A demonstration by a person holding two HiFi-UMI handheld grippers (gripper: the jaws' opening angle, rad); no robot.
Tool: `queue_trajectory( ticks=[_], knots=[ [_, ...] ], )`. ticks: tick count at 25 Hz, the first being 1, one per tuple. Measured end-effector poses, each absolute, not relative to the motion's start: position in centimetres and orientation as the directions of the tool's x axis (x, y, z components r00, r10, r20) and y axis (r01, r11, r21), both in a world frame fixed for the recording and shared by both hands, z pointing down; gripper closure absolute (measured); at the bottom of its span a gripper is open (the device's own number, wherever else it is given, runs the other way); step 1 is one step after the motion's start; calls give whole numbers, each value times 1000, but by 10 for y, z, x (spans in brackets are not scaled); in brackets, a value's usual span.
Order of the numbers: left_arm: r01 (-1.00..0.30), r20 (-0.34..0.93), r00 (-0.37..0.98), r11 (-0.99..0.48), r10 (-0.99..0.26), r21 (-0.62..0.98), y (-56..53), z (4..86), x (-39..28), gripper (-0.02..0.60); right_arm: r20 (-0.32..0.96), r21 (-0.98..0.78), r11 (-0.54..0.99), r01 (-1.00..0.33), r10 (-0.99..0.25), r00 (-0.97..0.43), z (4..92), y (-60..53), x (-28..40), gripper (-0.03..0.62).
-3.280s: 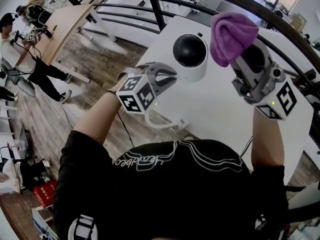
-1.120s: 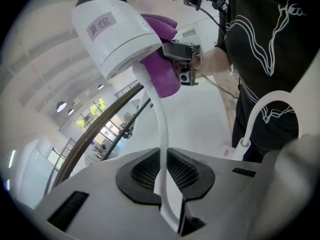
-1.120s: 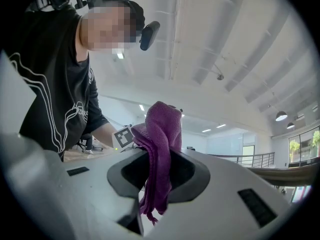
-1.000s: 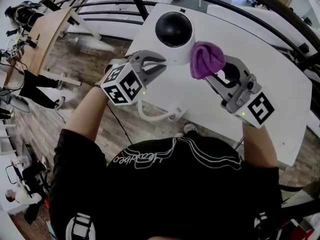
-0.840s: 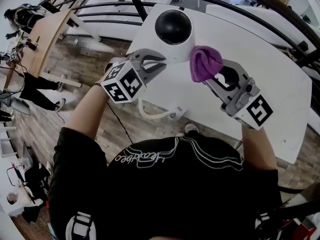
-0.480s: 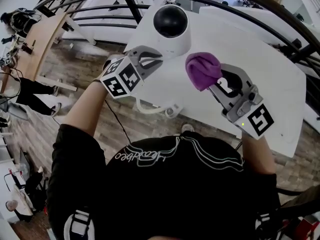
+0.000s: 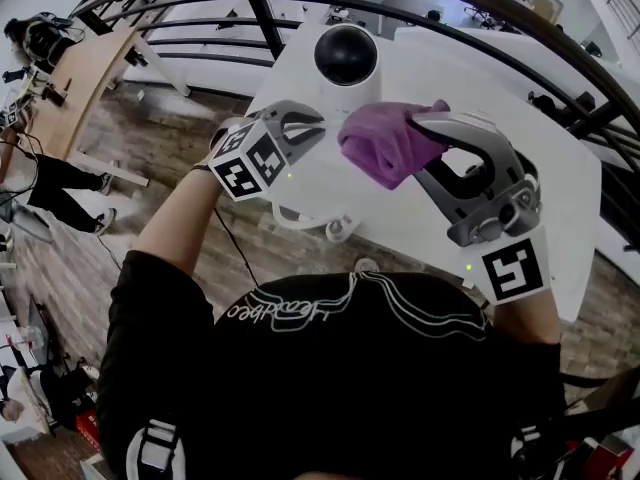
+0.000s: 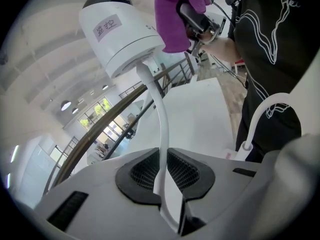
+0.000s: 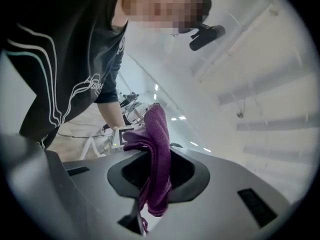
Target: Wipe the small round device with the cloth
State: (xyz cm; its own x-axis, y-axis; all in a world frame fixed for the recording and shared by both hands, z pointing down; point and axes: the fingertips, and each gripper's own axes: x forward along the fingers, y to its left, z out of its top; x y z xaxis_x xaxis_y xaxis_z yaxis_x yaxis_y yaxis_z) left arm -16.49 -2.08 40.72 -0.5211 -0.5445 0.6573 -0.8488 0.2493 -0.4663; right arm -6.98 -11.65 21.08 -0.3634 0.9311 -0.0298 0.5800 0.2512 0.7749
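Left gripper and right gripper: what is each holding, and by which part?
Left gripper pinches the white cable leading from the small round device. Right gripper pinches the purple cloth by a fold; the rest bunches past its jaws.

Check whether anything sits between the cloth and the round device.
Nothing visible does. The purple cloth, clamped in the right gripper, hangs right next to the device, at its white side; no object lies between them.

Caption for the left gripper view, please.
Left gripper shut on the white cable of the round device; right gripper holds a purple cloth beside it.
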Motion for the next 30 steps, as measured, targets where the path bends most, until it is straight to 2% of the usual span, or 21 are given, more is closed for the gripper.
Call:
queue_trajectory(
  ticks=[5,12,19,30],
  knots=[
    [-848,656,-525,265,-542,-460,-19,406,-166,531,-14,905,172,390,927,-375,197,-96,-70,528],
    [-844,652,-534,291,-538,-451,-18,405,-168,529,13,961,100,259,916,-400,204,-84,-83,528],
    [-841,642,-540,312,-544,-443,-24,406,-166,526,43,963,71,261,913,-406,223,-83,-92,528],
    [-839,638,-544,349,-545,-418,-17,412,-170,525,68,917,82,391,932,-355,258,-75,-104,528]
  ],
)
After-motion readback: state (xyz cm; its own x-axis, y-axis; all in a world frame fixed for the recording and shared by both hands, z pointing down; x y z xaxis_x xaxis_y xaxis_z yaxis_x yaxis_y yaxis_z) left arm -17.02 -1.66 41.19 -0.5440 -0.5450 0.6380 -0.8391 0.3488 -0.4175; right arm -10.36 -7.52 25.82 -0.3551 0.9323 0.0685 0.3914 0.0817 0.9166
